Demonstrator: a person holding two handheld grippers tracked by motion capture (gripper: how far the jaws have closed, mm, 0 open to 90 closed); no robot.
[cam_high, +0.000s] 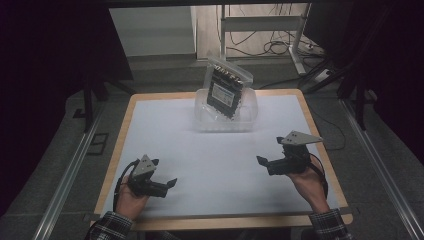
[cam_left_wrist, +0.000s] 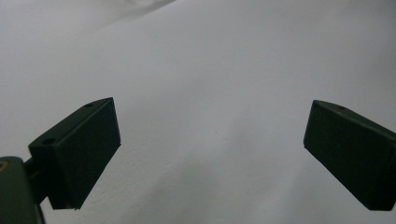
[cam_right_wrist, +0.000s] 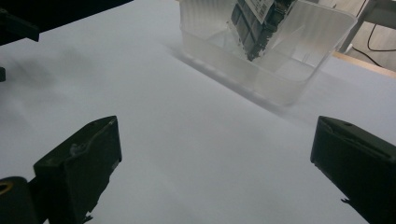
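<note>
The clear plastic tub (cam_high: 226, 116) stood at the 12 o'clock end of the desk (cam_high: 165, 135), well apart from both tools. Inside it a clear bag holding a dark circuit board (cam_high: 226, 90) leaned tilted against the far wall, its top rising above the rim. In the right gripper view the tub (cam_right_wrist: 261, 70) lay toward 1 o'clock with the bagged board (cam_right_wrist: 254, 23) visible through its wall.

The left tool (cam_high: 167, 183) hovered at about 7 o'clock on the desk, jaws spread wide and gripping nothing; the left gripper view confirmed this (cam_left_wrist: 210, 149), with bare white surface between them. The right tool (cam_high: 262, 161) sat at about 4 o'clock, likewise wide open and empty (cam_right_wrist: 215, 172).
</note>
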